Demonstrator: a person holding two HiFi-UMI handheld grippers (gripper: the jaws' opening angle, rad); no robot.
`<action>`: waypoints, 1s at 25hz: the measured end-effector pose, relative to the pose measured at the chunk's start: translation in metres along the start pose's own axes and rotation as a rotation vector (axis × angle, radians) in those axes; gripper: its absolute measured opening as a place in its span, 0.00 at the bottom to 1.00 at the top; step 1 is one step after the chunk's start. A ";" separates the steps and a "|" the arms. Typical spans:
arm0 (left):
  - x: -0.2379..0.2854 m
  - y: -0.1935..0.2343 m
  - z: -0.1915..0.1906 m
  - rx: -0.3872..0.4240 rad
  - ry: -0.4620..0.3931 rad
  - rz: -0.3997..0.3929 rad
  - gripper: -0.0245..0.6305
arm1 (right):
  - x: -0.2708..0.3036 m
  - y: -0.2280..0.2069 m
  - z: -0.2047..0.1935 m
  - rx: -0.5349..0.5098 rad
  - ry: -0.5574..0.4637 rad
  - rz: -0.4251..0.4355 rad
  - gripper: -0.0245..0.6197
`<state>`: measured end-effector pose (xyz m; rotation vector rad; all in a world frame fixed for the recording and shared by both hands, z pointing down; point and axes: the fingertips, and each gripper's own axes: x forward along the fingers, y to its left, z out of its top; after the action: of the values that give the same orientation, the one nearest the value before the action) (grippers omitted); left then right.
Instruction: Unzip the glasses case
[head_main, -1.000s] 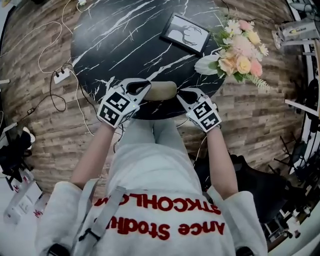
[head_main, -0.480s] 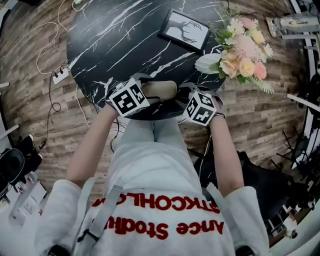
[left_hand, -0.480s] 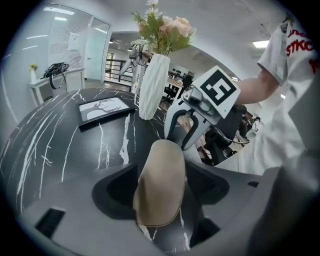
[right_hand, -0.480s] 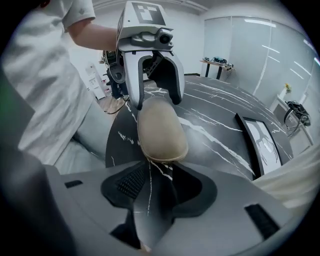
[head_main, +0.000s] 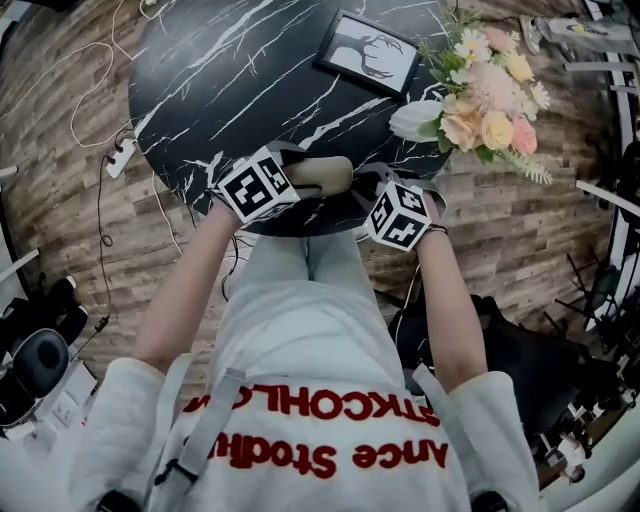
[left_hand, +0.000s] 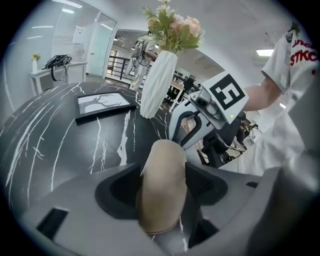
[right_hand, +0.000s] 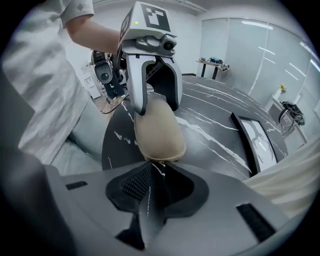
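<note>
A beige glasses case (head_main: 325, 175) lies at the near edge of the black marble table (head_main: 220, 80), right in front of the person. My left gripper (head_main: 290, 165) straddles its left end. In the left gripper view the case (left_hand: 161, 165) fills the gap and both pads touch its sides after the jaws have just been closing. My right gripper (head_main: 365, 190) is at the case's other end (right_hand: 157, 132). Its jaws have just been closing too and stand close together, with a thin pale sliver between them (right_hand: 150, 185). Whether that is the zip pull is unclear.
A framed picture (head_main: 370, 50) lies flat further back on the table. A white vase (head_main: 415, 122) with a flower bouquet (head_main: 485, 95) stands at the right rim. The table edge runs just under both grippers. A power strip (head_main: 118, 155) and cables lie on the wooden floor.
Both grippers have tipped downward and rolled, so their marker cubes now face up. The left one has come down over the case's left end. The case has stayed put.
</note>
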<state>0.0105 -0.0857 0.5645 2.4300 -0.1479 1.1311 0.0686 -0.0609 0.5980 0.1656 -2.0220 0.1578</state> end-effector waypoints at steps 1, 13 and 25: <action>0.000 0.000 0.000 0.000 -0.004 0.001 0.47 | 0.000 0.000 0.000 -0.006 0.003 -0.006 0.17; 0.001 -0.002 -0.002 -0.003 -0.008 -0.016 0.48 | 0.001 0.027 0.001 0.009 -0.012 -0.016 0.09; 0.002 -0.001 -0.002 -0.017 0.002 -0.003 0.48 | 0.003 0.031 0.006 0.223 -0.098 -0.077 0.09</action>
<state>0.0109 -0.0835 0.5664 2.4132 -0.1532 1.1260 0.0564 -0.0319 0.5969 0.3980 -2.0883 0.3326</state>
